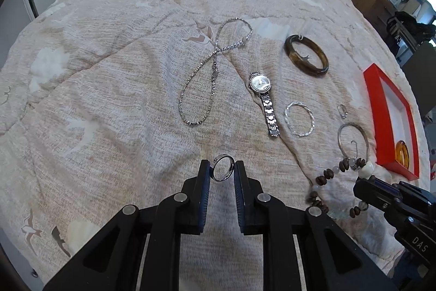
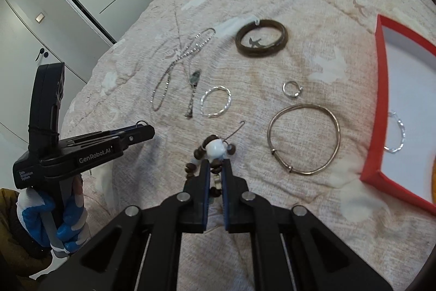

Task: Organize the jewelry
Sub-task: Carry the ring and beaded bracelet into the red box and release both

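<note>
Left wrist view, nearest: silver ring (image 1: pixel 224 167) is being pinched upright between the pads of the left gripper (image 1: pixel 223 173), lifted off the quilt (image 1: pixel 109 100).
Left wrist view, remaining: chain necklace (image 1: pixel 203 78), watch (image 1: pixel 263 97), brown bangle (image 1: pixel 306 55) are lying unsorted.
Right wrist view, nearest: beaded bracelet (image 2: pixel 214 154) is being gripped by the nearly closed right gripper (image 2: pixel 216 168).
Right wrist view, progress: red box (image 2: pixel 380 100) is holding only a hoop and an amber piece; most pieces are judged left.
Room: open quilt is lying between bracelet and box wall; thin bangle (image 2: pixel 305 139) is lying near that path.
</note>
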{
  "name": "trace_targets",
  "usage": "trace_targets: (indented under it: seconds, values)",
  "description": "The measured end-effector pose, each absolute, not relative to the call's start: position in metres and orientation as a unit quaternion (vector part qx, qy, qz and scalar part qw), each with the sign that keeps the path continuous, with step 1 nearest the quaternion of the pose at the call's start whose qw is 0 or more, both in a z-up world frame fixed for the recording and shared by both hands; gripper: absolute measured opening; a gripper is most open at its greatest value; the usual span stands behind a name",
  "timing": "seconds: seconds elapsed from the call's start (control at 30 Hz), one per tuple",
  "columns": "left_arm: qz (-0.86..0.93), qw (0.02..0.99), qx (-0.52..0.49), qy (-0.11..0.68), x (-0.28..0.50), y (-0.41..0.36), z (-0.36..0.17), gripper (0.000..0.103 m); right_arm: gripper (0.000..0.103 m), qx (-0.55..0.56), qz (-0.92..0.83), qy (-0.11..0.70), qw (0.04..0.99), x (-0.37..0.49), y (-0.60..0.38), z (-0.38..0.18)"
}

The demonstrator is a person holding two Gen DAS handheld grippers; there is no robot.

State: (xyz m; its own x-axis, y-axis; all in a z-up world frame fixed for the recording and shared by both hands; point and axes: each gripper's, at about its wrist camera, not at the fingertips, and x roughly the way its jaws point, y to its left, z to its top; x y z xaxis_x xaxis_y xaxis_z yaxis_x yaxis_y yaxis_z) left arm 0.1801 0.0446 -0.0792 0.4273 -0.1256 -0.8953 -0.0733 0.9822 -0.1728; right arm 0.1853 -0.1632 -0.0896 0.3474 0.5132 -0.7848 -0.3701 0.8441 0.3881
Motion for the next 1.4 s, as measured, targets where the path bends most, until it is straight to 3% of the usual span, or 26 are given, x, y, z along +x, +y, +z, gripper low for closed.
trace_targets:
  seconds: [0.3, 0.67, 1.1, 1.4]
  values:
    - [-0.037, 0.854, -0.092, 0.510, 0.167, 0.040, -0.047, 0.017, 0.007, 0.067, 0.251, 0.455, 0.852, 0.167, -0.184, -0.039]
    - [-0.109, 0.862, -0.078, 0.489, 0.189, -0.036, -0.009, 0.017, 0.007, 0.076, 0.191, 0.397, 0.895, 0.171, -0.260, 0.010]
    - [-0.196, 0.850, -0.025, 0.488, 0.251, -0.172, -0.003, 0.017, 0.007, 0.077, 0.117, 0.399, 0.906, 0.216, -0.375, -0.005]
    - [-0.222, 0.824, 0.014, 0.521, 0.290, -0.250, -0.046, 0.017, 0.007, 0.100, 0.089, 0.426, 0.895, 0.249, -0.423, -0.057]
